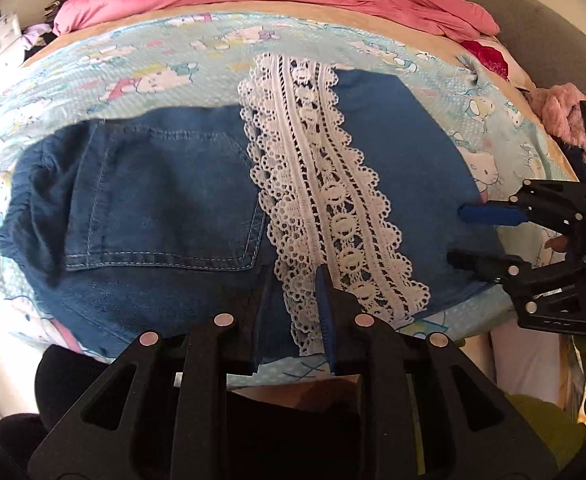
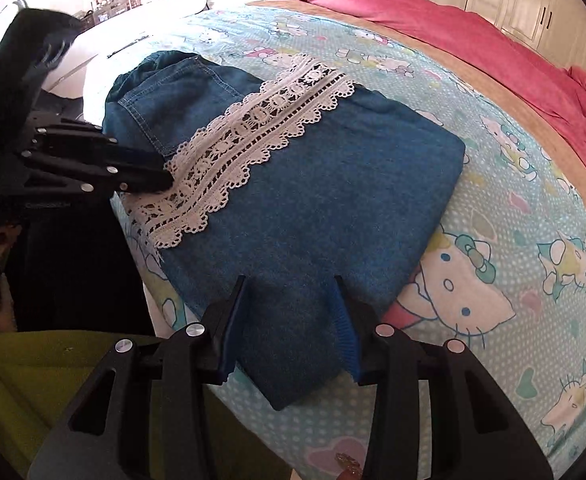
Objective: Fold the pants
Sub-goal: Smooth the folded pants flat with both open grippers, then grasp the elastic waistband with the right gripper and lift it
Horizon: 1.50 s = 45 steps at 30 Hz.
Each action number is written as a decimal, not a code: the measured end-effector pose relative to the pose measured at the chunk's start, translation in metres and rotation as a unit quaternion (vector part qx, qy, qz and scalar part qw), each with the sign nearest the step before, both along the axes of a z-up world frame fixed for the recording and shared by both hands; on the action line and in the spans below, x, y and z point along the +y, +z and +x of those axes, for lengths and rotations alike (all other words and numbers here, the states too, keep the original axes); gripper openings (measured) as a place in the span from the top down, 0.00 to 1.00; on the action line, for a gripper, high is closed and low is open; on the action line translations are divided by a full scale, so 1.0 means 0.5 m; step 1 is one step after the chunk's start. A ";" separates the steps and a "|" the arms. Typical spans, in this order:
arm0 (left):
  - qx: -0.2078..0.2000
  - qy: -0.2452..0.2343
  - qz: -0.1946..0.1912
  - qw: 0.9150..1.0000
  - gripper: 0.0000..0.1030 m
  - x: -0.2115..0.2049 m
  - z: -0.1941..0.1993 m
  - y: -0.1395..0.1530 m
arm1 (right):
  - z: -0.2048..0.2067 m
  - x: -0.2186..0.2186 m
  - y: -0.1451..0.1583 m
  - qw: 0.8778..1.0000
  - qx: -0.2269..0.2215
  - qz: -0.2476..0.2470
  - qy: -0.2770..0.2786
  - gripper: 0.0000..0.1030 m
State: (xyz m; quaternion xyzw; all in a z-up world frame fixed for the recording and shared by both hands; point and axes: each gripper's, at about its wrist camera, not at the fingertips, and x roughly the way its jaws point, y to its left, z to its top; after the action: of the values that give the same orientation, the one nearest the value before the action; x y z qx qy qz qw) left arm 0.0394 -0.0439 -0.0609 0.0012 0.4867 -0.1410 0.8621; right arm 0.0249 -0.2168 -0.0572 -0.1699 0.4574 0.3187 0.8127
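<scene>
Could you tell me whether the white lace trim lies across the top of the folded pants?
Yes, the white lace trim runs as a band over the top face of the folded pants.

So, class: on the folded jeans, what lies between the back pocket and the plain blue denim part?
A white lace strip runs across the jeans, between the pocket and the plain denim. Both wrist views show it.

Both wrist cameras look steeply down, close over the bed's near edge — sharing the folded pants [image 1: 165,200] [image 2: 313,208] from opposite ends.
</scene>
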 end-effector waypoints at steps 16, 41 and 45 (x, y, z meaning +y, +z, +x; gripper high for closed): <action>-0.033 0.056 -0.010 0.998 0.52 0.075 -0.018 0.076 | 0.041 -0.050 0.097 0.995 -0.012 0.072 -0.068 0.26; -0.080 0.147 -0.005 0.986 0.09 0.233 -0.032 0.143 | 0.163 0.076 0.206 0.990 -0.058 0.115 -0.063 0.08; -0.074 0.163 -0.014 0.984 0.09 0.265 -0.029 0.135 | 0.173 0.107 0.207 0.991 -0.058 0.115 -0.047 0.07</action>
State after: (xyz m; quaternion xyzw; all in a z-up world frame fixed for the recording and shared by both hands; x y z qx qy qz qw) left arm 0.0247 0.0886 0.0067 -0.0795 0.4128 -0.0048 0.9073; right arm 0.1113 -0.1633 0.0463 -0.0718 0.3772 0.3203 0.8660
